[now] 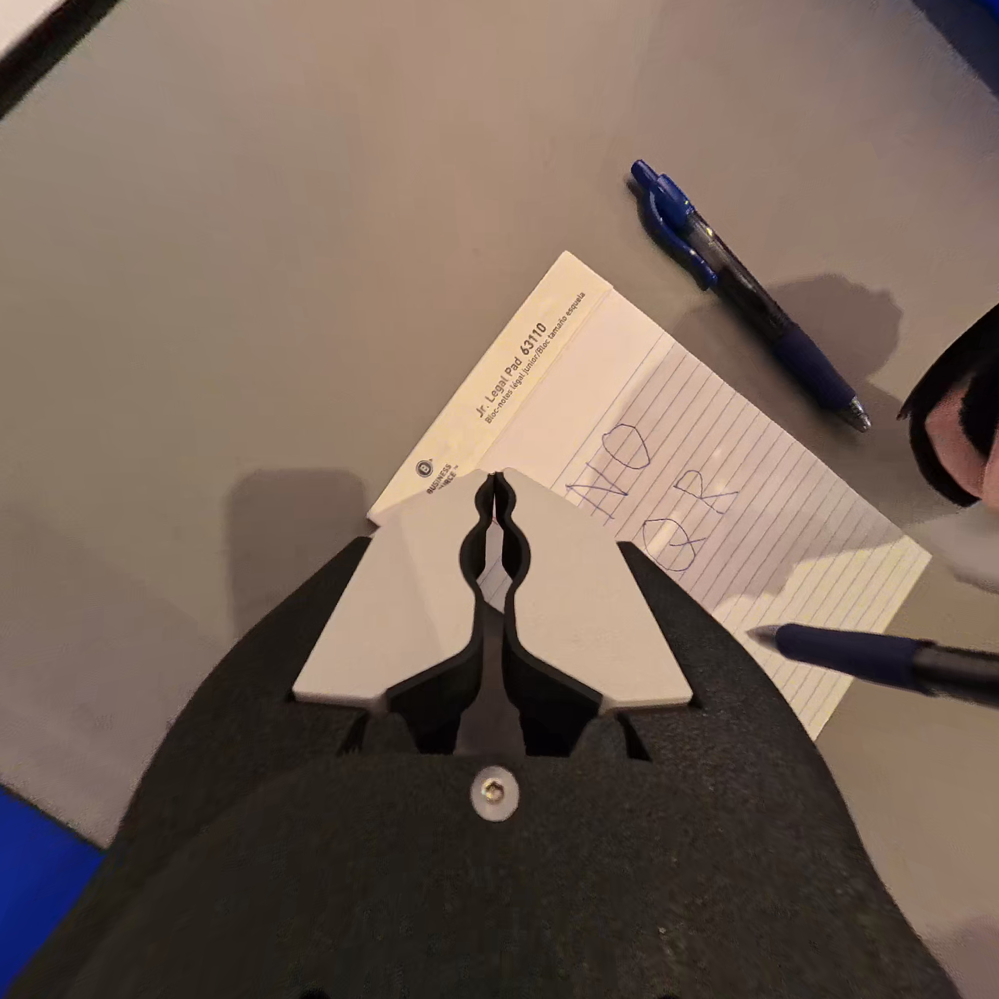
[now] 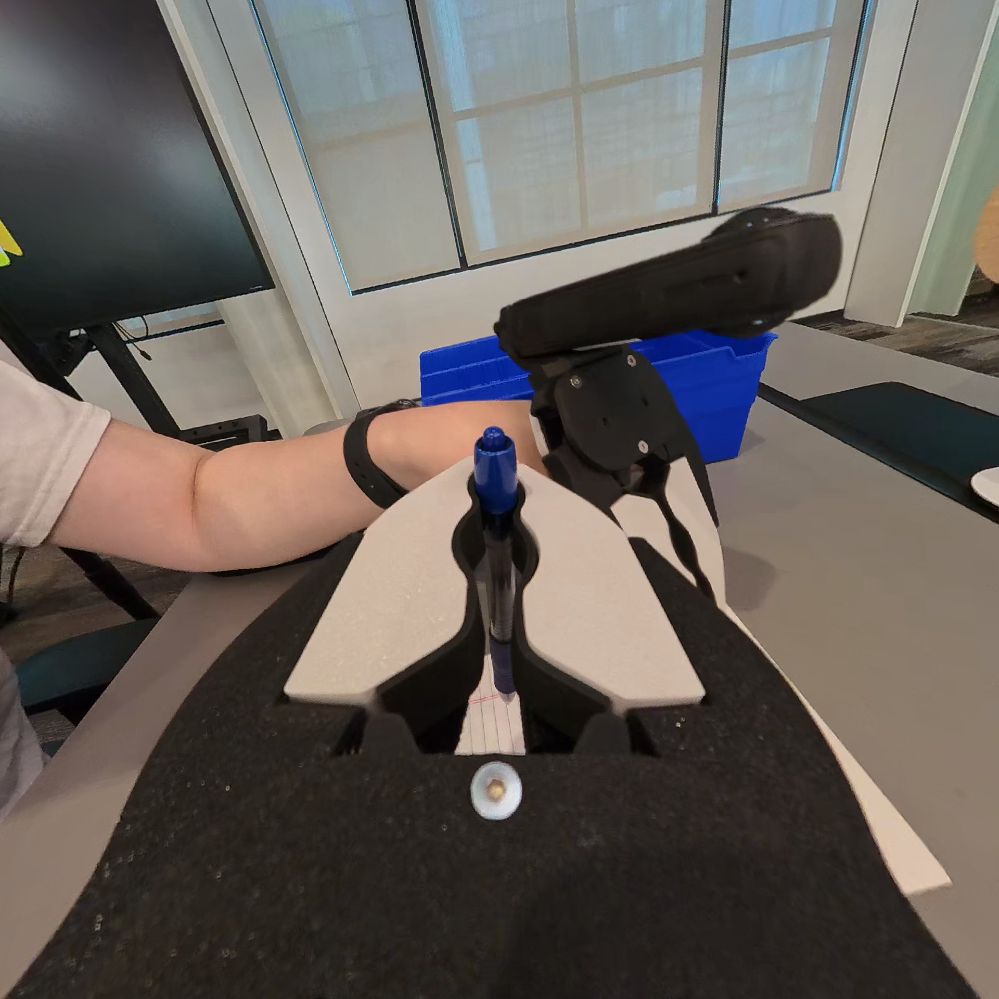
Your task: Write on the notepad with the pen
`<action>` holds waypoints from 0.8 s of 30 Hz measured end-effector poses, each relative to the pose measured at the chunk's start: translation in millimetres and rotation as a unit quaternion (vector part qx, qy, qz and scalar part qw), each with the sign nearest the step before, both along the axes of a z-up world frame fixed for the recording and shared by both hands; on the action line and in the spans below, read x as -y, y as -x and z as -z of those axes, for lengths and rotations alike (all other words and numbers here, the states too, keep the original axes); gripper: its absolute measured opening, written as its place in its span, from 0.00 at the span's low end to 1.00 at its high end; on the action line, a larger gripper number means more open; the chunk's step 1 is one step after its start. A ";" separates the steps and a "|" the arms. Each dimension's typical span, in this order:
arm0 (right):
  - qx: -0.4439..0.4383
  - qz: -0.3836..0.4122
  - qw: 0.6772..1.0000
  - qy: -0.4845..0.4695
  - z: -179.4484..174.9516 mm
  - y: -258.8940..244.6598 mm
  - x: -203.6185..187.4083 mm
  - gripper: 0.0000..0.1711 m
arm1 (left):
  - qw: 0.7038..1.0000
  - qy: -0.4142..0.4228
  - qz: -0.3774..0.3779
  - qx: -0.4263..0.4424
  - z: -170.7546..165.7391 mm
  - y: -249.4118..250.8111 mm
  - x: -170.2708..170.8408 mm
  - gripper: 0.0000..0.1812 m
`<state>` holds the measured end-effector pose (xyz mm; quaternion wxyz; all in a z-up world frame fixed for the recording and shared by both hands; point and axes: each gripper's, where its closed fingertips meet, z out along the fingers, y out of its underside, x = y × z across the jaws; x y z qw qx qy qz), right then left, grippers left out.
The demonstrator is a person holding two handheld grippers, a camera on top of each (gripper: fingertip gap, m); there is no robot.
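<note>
At lower right of the left wrist view, a light, stiff blue pen [image 1: 865, 657], pinched mid-barrel by the right gripper [image 2: 494, 540], is poised over the lined notepad [image 1: 757, 486], beside the left gripper [image 1: 494, 478], fingers pressed together and holding nothing.

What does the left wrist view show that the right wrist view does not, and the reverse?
Only the left wrist view shows a second blue pen lying on the grey table, and handwriting on the pad. Only the right wrist view shows the blue bin, the window and the person's forearm. Both show the notepad, the left gripper shut, and the held pen in the right gripper.
</note>
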<state>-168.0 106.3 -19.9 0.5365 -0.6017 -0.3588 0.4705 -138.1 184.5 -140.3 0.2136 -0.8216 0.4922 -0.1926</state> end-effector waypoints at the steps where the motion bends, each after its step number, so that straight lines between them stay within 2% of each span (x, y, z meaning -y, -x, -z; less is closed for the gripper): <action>1: -0.002 -0.001 1.000 -0.002 0.3 2.0 0.8 0.03 | 1.000 -0.001 0.000 -0.004 2.1 0.0 -0.2 0.00; 5: 0.016 -0.008 1.000 -0.008 8.8 12.4 2.6 0.03 | 0.999 -0.011 0.001 -0.033 11.3 4.2 -2.4 0.00; 24: 0.038 -0.016 0.999 -0.034 22.7 21.7 -2.8 0.02 | 1.000 -0.006 0.000 -0.026 11.5 4.1 -2.1 0.00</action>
